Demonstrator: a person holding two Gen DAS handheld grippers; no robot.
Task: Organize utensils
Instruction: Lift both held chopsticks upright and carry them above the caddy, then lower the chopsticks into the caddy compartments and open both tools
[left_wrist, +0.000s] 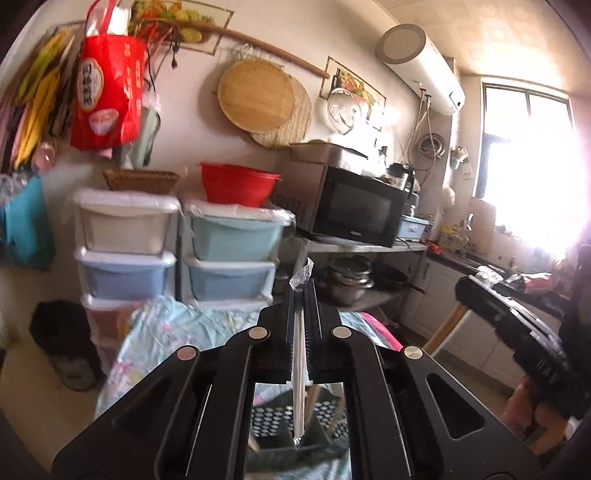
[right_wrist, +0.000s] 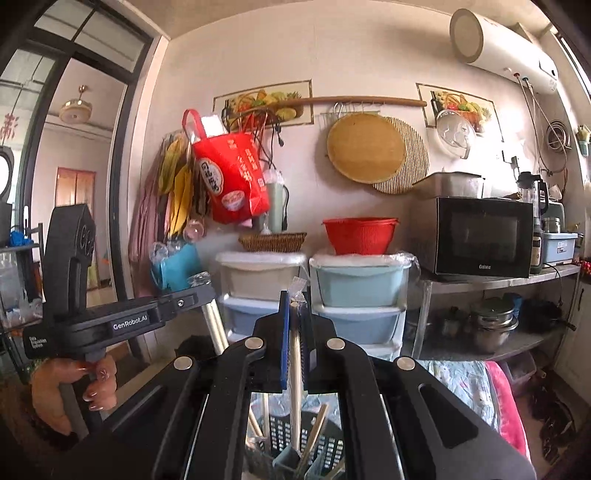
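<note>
My left gripper (left_wrist: 303, 295) is shut on a pair of plastic-wrapped chopsticks (left_wrist: 300, 369), which hang down toward a black perforated utensil holder (left_wrist: 275, 417). My right gripper (right_wrist: 293, 301) is likewise shut on wrapped chopsticks (right_wrist: 295, 369) above the same holder (right_wrist: 280, 432), where several loose chopsticks (right_wrist: 314, 428) stand. Each gripper shows in the other's view: the right one (left_wrist: 480, 278) at the right edge, the left one (right_wrist: 201, 286) at the left, gripped by a hand (right_wrist: 74, 384). Both wrappers stick out past the fingertips.
Two stacks of plastic drawers (right_wrist: 317, 295) stand against the wall, with a red basin (right_wrist: 360, 234) and a wicker basket (right_wrist: 272, 242) on top. A microwave (right_wrist: 480, 236) sits on a metal shelf over pots (right_wrist: 491, 323). A patterned cloth (left_wrist: 166, 332) covers the surface below.
</note>
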